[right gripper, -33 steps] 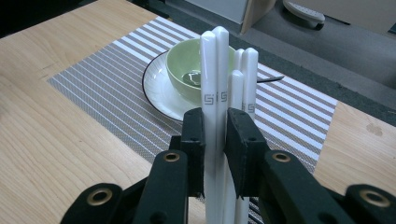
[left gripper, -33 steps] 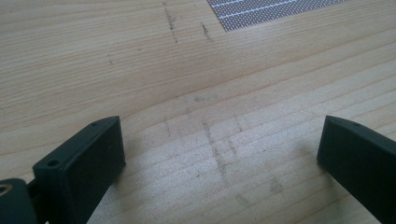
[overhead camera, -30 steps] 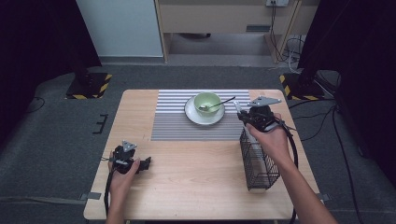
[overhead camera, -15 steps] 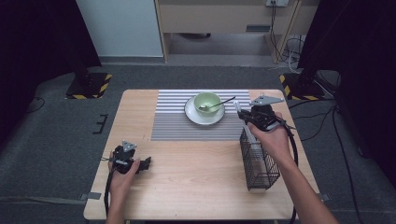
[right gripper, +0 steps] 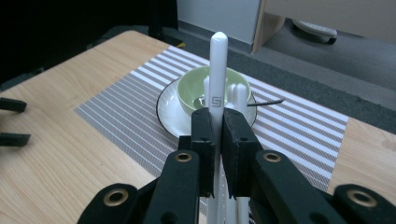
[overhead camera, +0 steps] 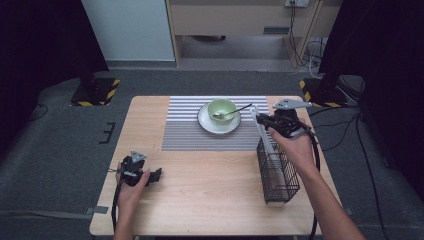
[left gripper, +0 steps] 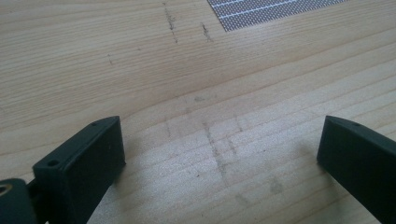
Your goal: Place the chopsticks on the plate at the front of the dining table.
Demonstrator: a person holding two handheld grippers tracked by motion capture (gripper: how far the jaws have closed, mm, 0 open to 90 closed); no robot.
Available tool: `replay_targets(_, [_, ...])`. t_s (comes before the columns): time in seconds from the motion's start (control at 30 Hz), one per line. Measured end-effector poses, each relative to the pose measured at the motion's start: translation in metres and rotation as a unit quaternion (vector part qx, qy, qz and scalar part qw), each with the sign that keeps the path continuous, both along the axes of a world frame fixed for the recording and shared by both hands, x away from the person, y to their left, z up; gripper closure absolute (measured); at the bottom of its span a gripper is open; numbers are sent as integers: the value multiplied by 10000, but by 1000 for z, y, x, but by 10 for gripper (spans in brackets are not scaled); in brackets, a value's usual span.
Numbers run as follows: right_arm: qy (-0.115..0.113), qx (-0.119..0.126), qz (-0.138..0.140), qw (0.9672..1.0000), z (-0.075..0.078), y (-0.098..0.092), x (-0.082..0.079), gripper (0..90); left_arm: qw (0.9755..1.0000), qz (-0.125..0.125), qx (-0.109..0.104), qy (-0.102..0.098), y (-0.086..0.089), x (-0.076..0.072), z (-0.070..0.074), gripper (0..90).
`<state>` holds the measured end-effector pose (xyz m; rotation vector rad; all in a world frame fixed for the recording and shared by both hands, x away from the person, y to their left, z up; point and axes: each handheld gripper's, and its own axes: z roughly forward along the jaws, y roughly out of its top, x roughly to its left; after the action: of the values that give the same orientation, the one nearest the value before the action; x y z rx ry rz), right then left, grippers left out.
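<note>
On the near left of the table (overhead camera: 210,200), from the wire basket outward:
Left gripper (overhead camera: 159,175): well to the left of the wire basket (overhead camera: 278,170), low over bare wood, jaws spread wide and nothing between them.
Left gripper view: both black jaws stand far apart at the bottom corners, scuffed wood grain between them, and a corner of the striped mat (left gripper: 275,9) at the top edge. That close look at the bare gap is something the high view is too distant to give.
Wire basket: standing on the near right part of the table, the right hand (overhead camera: 295,150) directly above its far end.
Right gripper (right gripper: 218,122): over the basket's far end, jaws clamped tight on a white chopstick (right gripper: 217,70), gripped partway down its length.
Right gripper view: the chopstick rises upright between the two pads, a small printed mark just above them; more white sticks (right gripper: 240,98) stand just behind it. The high view gives these as thin pale bars (overhead camera: 264,132) slanting down into the basket's far left corner.
Striped mat (overhead camera: 190,130): beyond and to the left of the basket.
Plate (overhead camera: 206,122): on the mat, farther than the basket and to its left.
Green bowl (overhead camera: 222,107): sitting on the plate, a dark-handled spoon (overhead camera: 235,111) resting in it, handle pointing toward the basket side.
</note>
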<state>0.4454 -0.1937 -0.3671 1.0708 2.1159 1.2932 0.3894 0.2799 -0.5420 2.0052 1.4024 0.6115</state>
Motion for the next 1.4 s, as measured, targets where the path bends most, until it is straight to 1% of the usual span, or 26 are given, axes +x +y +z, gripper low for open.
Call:
replay_targets(0.1, [-69, 110, 13, 9999, 7, -2, -2, 841, 10000, 0, 0, -1, 0, 0, 0, 0])
replay_targets(0.17, [-118, 141, 21, 9998, 12, -3, -3, 841, 10000, -1, 2, 0, 0, 0, 0, 0])
replay_targets(0.23, [-151, 261, 36, 9995, 16, -5, -5, 841, 10000, 0, 1, 0, 0, 0, 0, 0])
replay_targets(0.33, [-208, 363, 37, 9991, 20, -10, -8, 841, 10000, 0, 1, 0, 0, 0, 0, 0])
replay_targets(0.43, [-272, 549, 42, 9981, 24, -16, -10, 840, 10000, -2, 4, -1, 0, 0, 0, 0])
replay_targets(0.6, [-423, 779, 99, 9960, 36, -26, -18, 840, 10000, -38, 8, -18, -1, -1, 0, 5])
replay_targets(0.67, [-479, 860, 133, 9951, 40, -30, -21, 841, 10000, -21, 2, -72, -2, -3, 1, 31])
replay_targets(0.7, [-504, 866, 141, 9949, 43, -31, -22, 840, 9999, -12, -18, -133, -3, -3, 1, 51])
replay_targets(0.73, [-528, 886, 136, 9946, 45, -33, -23, 840, 9998, -28, -72, -178, -4, -4, 2, 53])
replay_targets(0.8, [-613, 953, 141, 9935, 52, -38, -26, 840, 9991, -82, -250, -334, -7, -7, 8, 52])
replay_targets(0.83, [-649, 974, 146, 9930, 55, -39, -28, 840, 9982, -125, -374, -450, -8, -8, 12, 54])
replay_targets(0.9, [-731, 1021, 154, 9920, 62, -43, -30, 840, 9950, -187, -640, -742, -11, -11, 21, 57])
replay_targets(1.0, [-826, 1140, 190, 9899, 71, -48, -33, 840, 9880, -332, -987, -1138, -18, -15, 34, 61])
replay_targets(1.1, [-907, 1197, 240, 9884, 80, -51, -34, 840, 9809, -448, -1249, -1423, -23, -19, 43, 66])
replay_targets(1.13, [-934, 1233, 263, 9876, 83, -52, -35, 840, 9790, -480, -1312, -1482, -25, -20, 46, 66])
replay_targets(1.2, [-982, 1290, 310, 9863, 87, -54, -35, 840, 9743, -537, -1521, -1572, -28, -21, 51, 73])
replay_targets(1.23, [-1001, 1322, 343, 9856, 89, -55, -35, 840, 9723, -588, -1563, -1638, -31, -22, 53, 97])
replay_targets(1.27, [-1000, 1347, 361, 9852, 90, -56, -35, 840, 9709, -650, -1574, -1685, -34, -23, 55, 111])
replay_targets(1.3, [-1007, 1401, 384, 9843, 91, -56, -34, 840, 9702, -722, -1570, -1701, -37, -23, 57, 112])
replay_targets(1.33, [-999, 1452, 410, 9835, 91, -56, -34, 840, 9691, -846, -1568, -1707, -42, -23, 60, 111])
replay_targets(1.4, [-1003, 1572, 490, 9812, 91, -55, -31, 840, 9663, -1025, -1630, -1708, -53, -22, 65, 106])
